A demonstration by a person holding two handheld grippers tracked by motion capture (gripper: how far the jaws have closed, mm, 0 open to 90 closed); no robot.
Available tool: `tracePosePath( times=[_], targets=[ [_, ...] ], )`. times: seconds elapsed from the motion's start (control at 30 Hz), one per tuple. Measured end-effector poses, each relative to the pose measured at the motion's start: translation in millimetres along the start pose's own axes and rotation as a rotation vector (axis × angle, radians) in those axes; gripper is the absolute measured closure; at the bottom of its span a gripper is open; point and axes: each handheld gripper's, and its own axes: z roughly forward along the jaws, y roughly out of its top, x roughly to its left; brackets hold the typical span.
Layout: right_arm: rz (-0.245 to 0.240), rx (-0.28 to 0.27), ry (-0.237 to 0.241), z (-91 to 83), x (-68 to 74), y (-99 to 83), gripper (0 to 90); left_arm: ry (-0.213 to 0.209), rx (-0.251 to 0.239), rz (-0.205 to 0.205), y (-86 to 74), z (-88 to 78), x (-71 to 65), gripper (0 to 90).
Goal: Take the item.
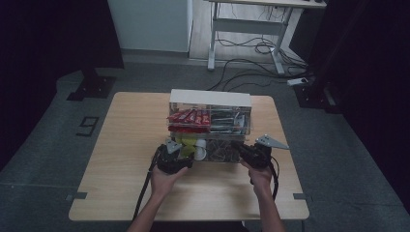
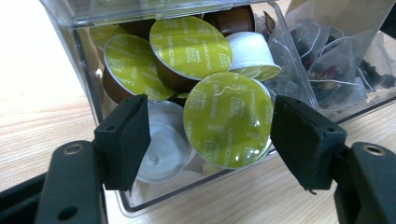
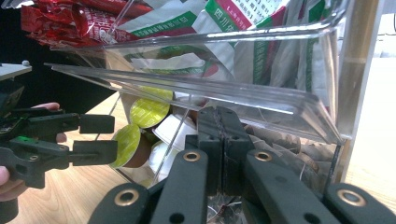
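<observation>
Black jaws of the left gripper [image 2: 210, 135] stand wide, a green-lidded capsule [image 2: 228, 125] between them, untouched; right gripper [image 3: 219, 140] is closed against the clear drawer [image 3: 196, 91].

The high view is looking forward and down from above the person's side, taking in the whole counter [image 1: 121, 145] and the clear organizer [image 1: 210, 123] from well off. The left gripper view is riding on the left tongs [image 2: 210, 140], facing close into the capsule bin [image 2: 93, 116]. The right gripper view is sitting low on the right tongs [image 3: 219, 140], looking leftward under the organizer's shelf. Both gripper views are sharing the capsules [image 3: 148, 112].
</observation>
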Motion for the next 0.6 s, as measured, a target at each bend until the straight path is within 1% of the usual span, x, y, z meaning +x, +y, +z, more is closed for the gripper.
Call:
tracePosePath(
  times=[0.1,0.27,0.5,0.6],
  targets=[
    [0.000,0.000,-0.001,0.0,0.1,-0.1,88.3,0.003,0.000,0.005,0.6,2.8,-2.1,28.7],
    [0.001,0.001,0.001,-0.1,0.0,-0.2,88.3,0.009,-0.001,0.001,1.1,8.3,-4.6,27.7],
    [0.003,0.000,0.003,-0.1,-0.3,-0.3,88.2,0.021,0.006,0.011,2.4,11.6,-8.8,25.6],
    [0.003,0.000,0.004,-0.2,-0.4,-0.4,88.1,0.026,0.003,0.009,2.7,11.8,-10.0,24.8]
  ],
)
